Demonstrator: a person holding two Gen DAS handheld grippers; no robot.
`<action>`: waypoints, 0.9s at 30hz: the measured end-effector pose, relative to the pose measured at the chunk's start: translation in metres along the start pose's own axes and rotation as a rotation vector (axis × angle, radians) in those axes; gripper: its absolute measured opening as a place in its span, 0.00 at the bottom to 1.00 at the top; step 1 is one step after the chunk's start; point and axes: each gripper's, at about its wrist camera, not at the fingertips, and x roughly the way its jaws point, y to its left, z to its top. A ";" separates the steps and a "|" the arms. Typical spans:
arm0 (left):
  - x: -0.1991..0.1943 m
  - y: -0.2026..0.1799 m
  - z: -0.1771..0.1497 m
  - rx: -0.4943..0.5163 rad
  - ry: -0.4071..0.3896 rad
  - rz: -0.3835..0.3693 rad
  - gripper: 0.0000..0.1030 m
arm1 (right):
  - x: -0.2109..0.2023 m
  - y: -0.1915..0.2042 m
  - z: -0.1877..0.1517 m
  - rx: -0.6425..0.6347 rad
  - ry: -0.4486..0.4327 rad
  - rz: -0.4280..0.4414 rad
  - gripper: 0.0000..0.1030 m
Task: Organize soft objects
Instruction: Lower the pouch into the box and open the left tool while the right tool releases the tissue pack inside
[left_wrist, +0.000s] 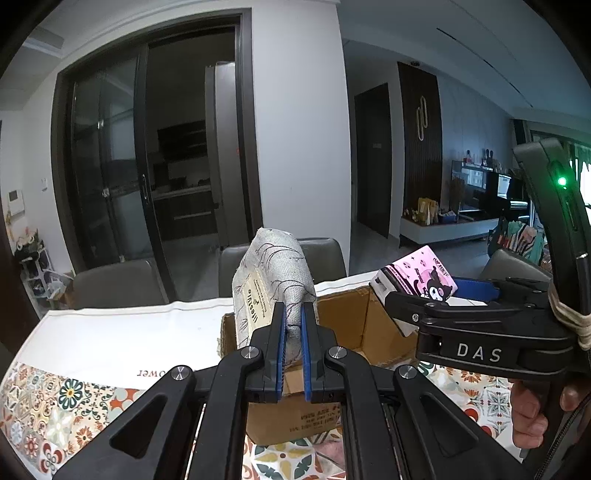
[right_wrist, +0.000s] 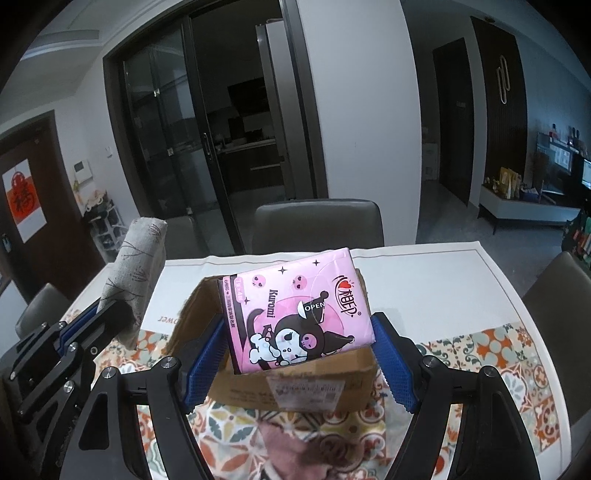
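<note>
Here, both claws hold soft items above the open cardboard box (right_wrist: 295, 384), which stands on the patterned surface (right_wrist: 480, 354): the left claw (left_wrist: 293, 325) is clenched on a grey rolled cloth (left_wrist: 273, 273) above the box's left edge, and the right claw (right_wrist: 299, 354) grasps a pink tissue pack (right_wrist: 295, 314) tilted over the box's opening. The step in hand appears to be depositing items into the box; the next move likely calls for lowering each item inside before releasing it. A pinkish cloth (right_wrist: 314, 446) lies just in front of the box.

Grey chairs (right_wrist: 317, 221) stand behind the patterned tablecloth (right_wrist: 498, 347).
</note>
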 end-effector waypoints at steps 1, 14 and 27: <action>0.005 0.000 0.000 -0.007 0.008 -0.003 0.09 | 0.004 -0.001 0.001 -0.002 0.003 0.000 0.75; 0.062 0.008 -0.002 -0.033 0.118 -0.024 0.09 | 0.050 -0.006 0.011 -0.045 0.059 -0.029 0.75; 0.089 0.009 -0.009 -0.012 0.188 -0.001 0.17 | 0.091 -0.003 0.010 -0.066 0.146 -0.043 0.76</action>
